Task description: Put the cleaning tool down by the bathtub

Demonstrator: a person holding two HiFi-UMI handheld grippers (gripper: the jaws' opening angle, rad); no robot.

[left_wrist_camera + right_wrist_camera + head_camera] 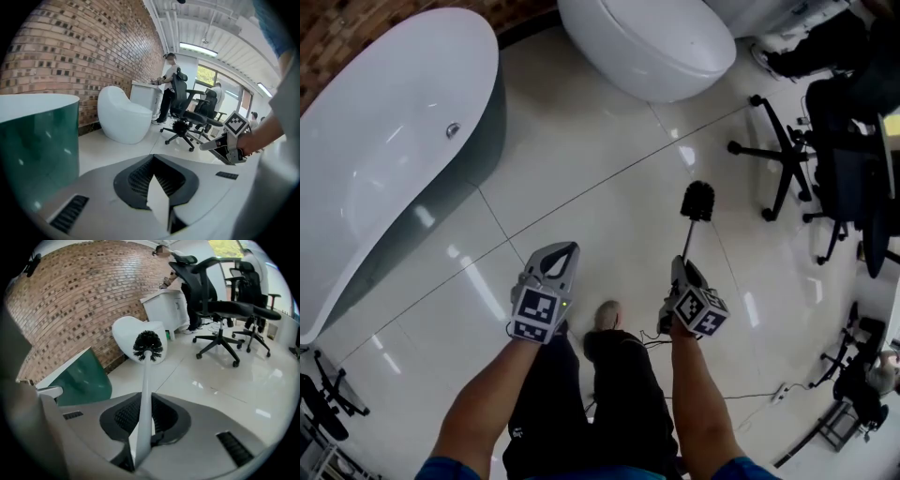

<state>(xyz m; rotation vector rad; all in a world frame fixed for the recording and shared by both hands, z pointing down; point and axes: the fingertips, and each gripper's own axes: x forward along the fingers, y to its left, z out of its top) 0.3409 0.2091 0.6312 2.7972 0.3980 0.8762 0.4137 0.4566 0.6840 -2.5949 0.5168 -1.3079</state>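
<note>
The cleaning tool is a toilet brush (697, 201) with a white handle and a black bristle head. My right gripper (680, 267) is shut on its handle and holds it over the tiled floor, bristles pointing away from me. In the right gripper view the handle (145, 394) runs up between the jaws to the bristle head (148, 346). The white bathtub (394, 141) with a green-tinted side stands at the left; its green side also shows in the right gripper view (79, 378). My left gripper (565, 251) hangs shut and empty beside the tub's near end.
A second white tub (647, 42) stands at the top centre. Black office chairs (787, 155) crowd the right side. A cable (750, 396) lies on the floor at the lower right. Behind the tubs runs a brick wall (93, 51), and people stand at a counter (168, 89).
</note>
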